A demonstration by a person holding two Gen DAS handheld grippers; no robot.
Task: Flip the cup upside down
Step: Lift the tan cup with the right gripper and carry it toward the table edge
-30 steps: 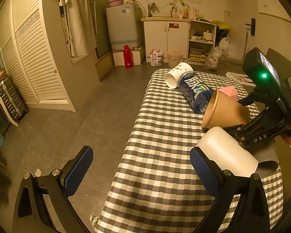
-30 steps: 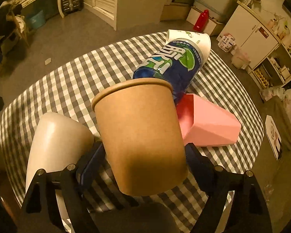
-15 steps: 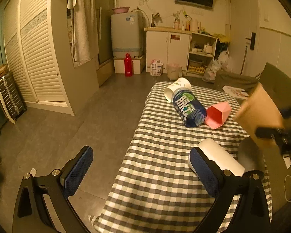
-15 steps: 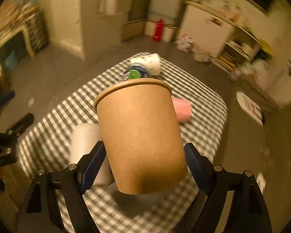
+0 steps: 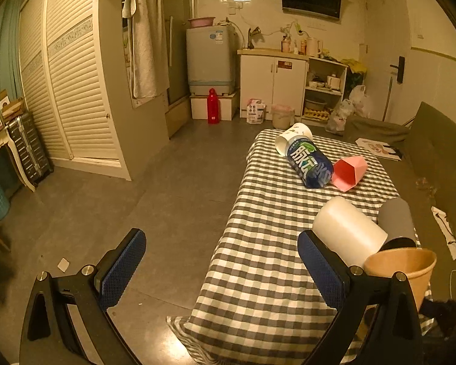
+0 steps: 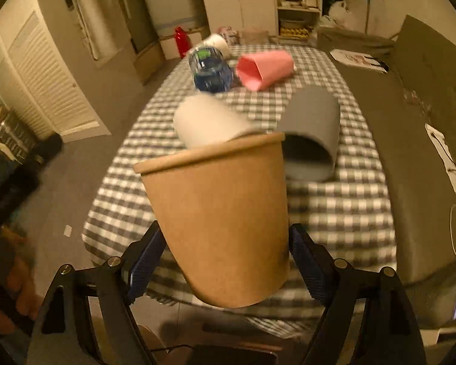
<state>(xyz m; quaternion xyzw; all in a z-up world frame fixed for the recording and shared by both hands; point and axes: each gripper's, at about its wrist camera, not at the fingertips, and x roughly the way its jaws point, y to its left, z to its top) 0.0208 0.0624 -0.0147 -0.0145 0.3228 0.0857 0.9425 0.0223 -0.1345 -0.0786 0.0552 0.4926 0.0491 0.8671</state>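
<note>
Plainly, the brown paper cup [image 6: 219,222] is off the counter [image 6: 334,210], pinched low on its body by the right claw [image 6: 225,261], one blue pad on either side of the wall, rim up and tilted a little. It hangs above the near edge of the checked cloth, in front of a white cup [image 6: 206,121] and a grey cup [image 6: 313,121] lying on their sides; farther off lie a blue bottle [image 6: 211,71] and a pink cup [image 6: 266,67].

It looks light and thin-walled, so I judge it will dent if squeezed hard, and the smooth paper could slide between the pads as it is turned over. Holding it at mid-wall or lower, where the base stiffens it, seems the safest place.

The left claw [image 5: 219,270] is spread wide and holds nothing, hovering at the near left side of the counter, the white cup just beyond its right pad.
</note>
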